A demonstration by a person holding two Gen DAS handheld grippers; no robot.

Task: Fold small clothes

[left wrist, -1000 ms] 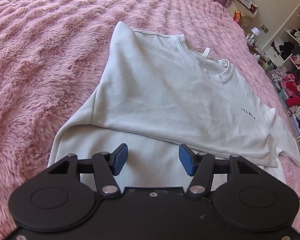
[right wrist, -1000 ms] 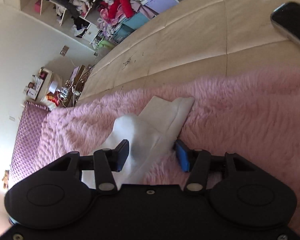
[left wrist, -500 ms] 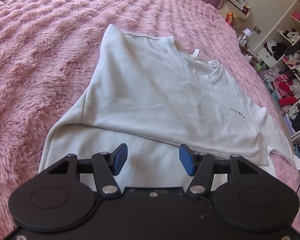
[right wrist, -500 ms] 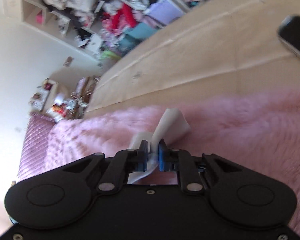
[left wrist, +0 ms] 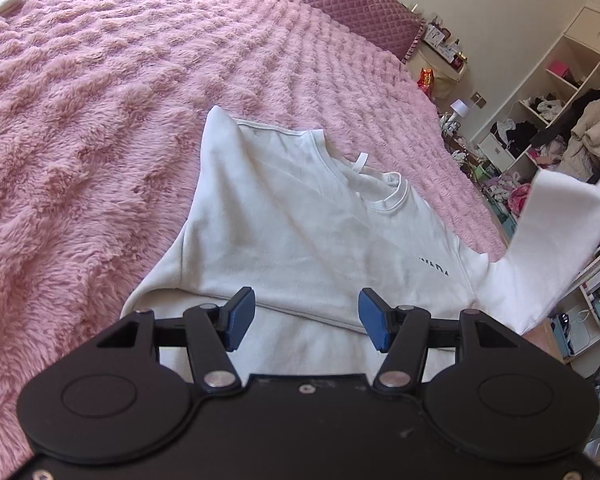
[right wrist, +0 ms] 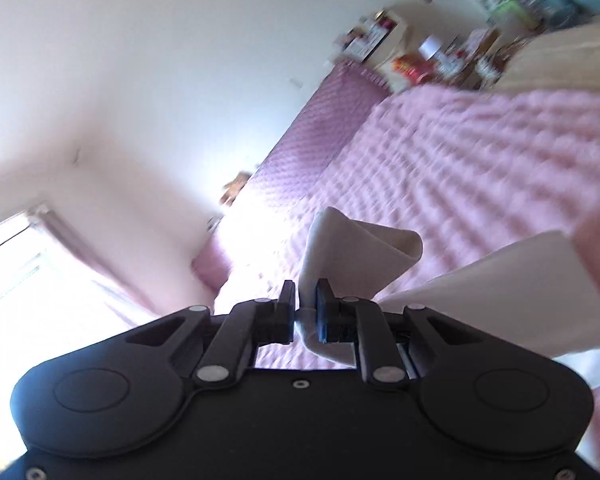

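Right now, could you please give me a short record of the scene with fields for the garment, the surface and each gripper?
garment: white sweatshirt, lying flat with its left side already folded inward
surface: pink fluffy blanket on a bed
right sleeve: lifted off the blanket, raised at the right of the left wrist view
left gripper: open, hovering over the hem end, holding nothing
right gripper: shut on the sleeve cuff, fabric pinched between its pads
background: cluttered shelves beside the bed
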